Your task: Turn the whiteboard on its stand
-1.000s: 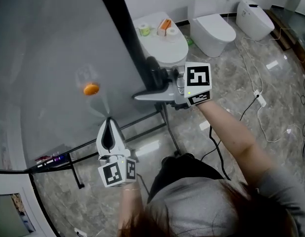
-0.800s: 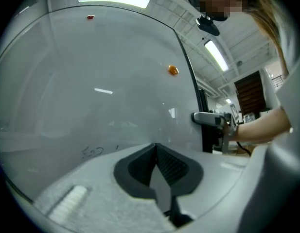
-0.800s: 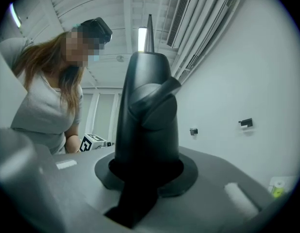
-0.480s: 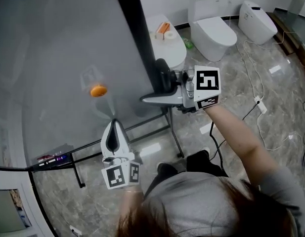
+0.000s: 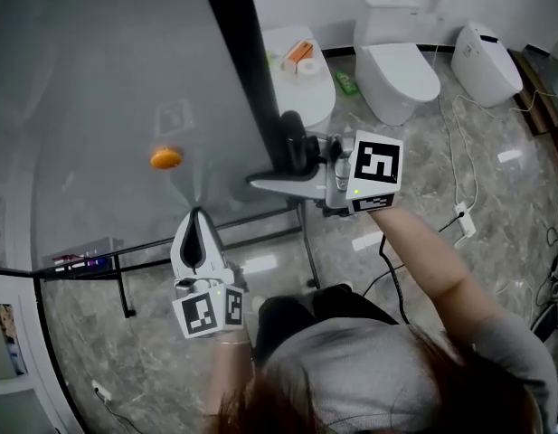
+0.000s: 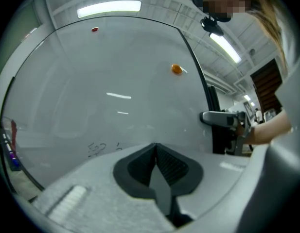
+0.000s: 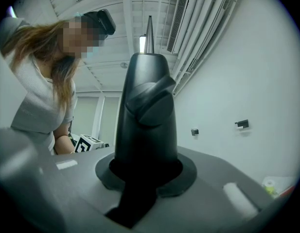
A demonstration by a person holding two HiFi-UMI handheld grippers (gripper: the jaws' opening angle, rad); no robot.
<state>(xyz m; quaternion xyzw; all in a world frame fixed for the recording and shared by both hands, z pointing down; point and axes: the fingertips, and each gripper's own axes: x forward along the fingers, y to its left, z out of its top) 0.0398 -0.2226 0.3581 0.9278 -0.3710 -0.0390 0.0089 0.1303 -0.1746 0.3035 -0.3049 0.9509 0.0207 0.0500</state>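
Right tongs [image 5: 260, 180] half behind whiteboard frame [image 5: 235, 25]

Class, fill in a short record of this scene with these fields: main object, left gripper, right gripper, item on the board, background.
Main object: whiteboard with black frame
Left gripper: jaws together, tips pointing at the board face
Right gripper: clamped on the black frame
On the board: orange magnet
Background: toilets
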